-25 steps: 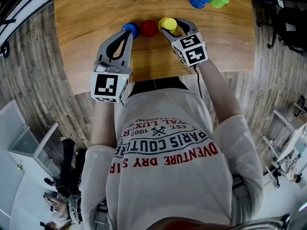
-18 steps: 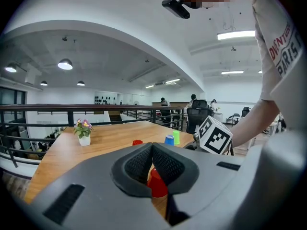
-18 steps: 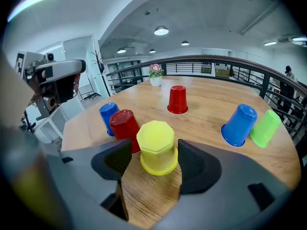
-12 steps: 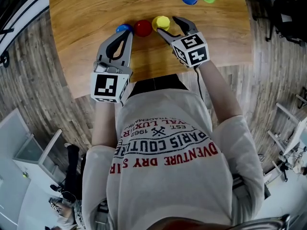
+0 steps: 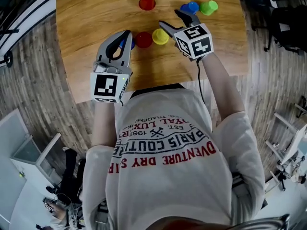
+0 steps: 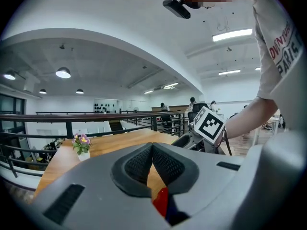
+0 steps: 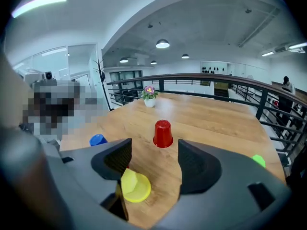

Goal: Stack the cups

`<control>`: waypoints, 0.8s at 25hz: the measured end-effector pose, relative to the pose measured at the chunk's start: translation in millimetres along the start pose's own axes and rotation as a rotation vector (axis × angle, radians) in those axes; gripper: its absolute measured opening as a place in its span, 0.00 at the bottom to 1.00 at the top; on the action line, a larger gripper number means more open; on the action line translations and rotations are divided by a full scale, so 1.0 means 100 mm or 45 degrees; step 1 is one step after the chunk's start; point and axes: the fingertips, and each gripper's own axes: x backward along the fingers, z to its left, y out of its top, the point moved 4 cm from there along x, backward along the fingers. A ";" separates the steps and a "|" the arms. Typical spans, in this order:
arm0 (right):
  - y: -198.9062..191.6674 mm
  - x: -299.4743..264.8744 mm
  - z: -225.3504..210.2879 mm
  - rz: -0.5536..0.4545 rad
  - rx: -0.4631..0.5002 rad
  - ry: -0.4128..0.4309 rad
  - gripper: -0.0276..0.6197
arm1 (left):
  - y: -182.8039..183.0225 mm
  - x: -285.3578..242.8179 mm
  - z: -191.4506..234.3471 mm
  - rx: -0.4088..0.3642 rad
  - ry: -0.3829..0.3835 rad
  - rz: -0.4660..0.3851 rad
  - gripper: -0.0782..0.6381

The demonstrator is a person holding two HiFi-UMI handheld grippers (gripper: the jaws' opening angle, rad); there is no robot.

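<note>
Cups unstacked on table point(image 5: 81, 28).
- Near row, close side by side: near blue cup point(image 5: 124, 43), half hidden behind left gripper point(image 5: 126, 34); near red cup point(image 5: 143, 39); yellow cup point(image 5: 160, 36).
- Far red cup point(image 5: 147, 2): inverted, alone.
- Far blue cup point(image 5: 190, 7) and green cup point(image 5: 208, 6): apparently touching; orientation unclear.
- Left gripper: jaws clenched together, empty.
- Right gripper point(image 5: 169, 18): raised beside yellow cup, released; jaws just opened wide, nothing between.
</note>
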 end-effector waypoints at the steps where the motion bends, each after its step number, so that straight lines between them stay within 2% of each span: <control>1: 0.04 -0.07 -0.06 0.010 0.013 0.012 0.50 | 0.01 -0.04 0.04 0.000 0.019 0.001 0.13; 8: 0.26 -0.56 -0.17 0.098 0.134 0.132 0.50 | -0.05 -0.15 0.21 0.065 0.131 0.036 0.13; 16: 0.30 -1.08 -0.25 0.145 0.213 0.257 0.50 | -0.20 -0.26 0.33 0.119 0.272 0.102 0.13; 20: 0.28 -1.27 -0.28 0.145 0.238 0.260 0.50 | -0.26 -0.29 0.36 0.133 0.318 0.114 0.13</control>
